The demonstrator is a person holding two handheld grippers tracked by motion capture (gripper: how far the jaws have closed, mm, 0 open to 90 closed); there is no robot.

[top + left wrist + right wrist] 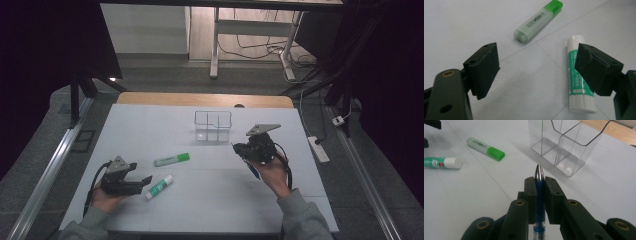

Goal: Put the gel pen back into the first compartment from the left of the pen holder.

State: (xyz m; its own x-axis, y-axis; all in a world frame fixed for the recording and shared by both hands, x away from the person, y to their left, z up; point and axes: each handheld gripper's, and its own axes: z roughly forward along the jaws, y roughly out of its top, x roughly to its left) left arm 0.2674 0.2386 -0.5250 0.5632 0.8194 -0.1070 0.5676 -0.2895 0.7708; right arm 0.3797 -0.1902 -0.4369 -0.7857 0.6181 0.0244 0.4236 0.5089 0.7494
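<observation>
Between the jaws of the right hand-held gripper sits a blue pen, clamped along its barrel with its silver tip poking out just past the pads, pointing toward a clear plastic organizer. That organizer stands upright near the far edge of the white counter, its dividers splitting it into compartments. From the high view, the right hand-held gripper is raised above the counter, just in front of the organizer and a little to its right.

Near the front left of the counter, the left hand-held gripper rests low, its jaws spread wide with nothing between them. Seen along those jaws, a glue stick with a green label lies flat, just beside one pad. Farther off lies a green highlighter, capped, apart from the glue stick.
</observation>
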